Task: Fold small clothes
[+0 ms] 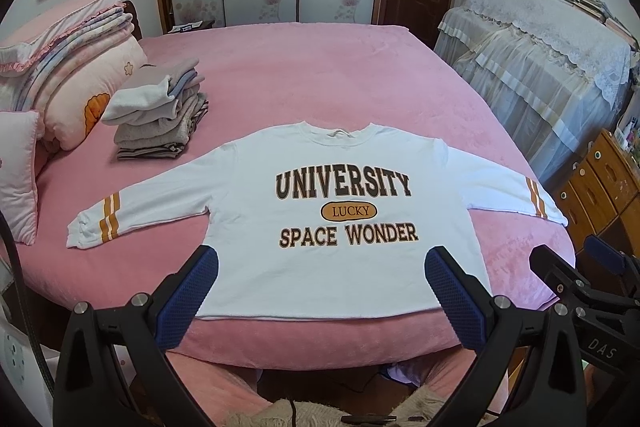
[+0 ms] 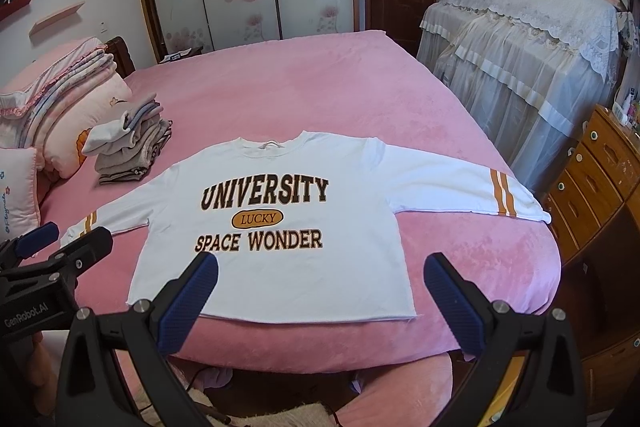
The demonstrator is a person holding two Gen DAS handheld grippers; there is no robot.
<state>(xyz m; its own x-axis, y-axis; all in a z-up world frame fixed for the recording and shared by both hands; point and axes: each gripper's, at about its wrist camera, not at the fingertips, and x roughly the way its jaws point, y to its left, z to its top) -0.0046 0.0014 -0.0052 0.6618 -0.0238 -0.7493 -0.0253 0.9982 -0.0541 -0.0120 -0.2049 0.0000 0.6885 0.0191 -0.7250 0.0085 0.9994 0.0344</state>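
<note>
While both claws, left and right, hang released above its hem, the white sweatshirt lying flat on the pink bed looks soft and light, best pinched at a cuff or shoulder seam.

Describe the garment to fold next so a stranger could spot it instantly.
On the pink bed, near its front edge, lies a white sweatshirt spread flat with sleeves out. Unlike the folded clothes stack beside it, it reads UNIVERSITY, with orange sleeve stripes.

Pink bed carries a white sweatshirt spread flat, a folded clothes stack beside it, pillows further left.
</note>
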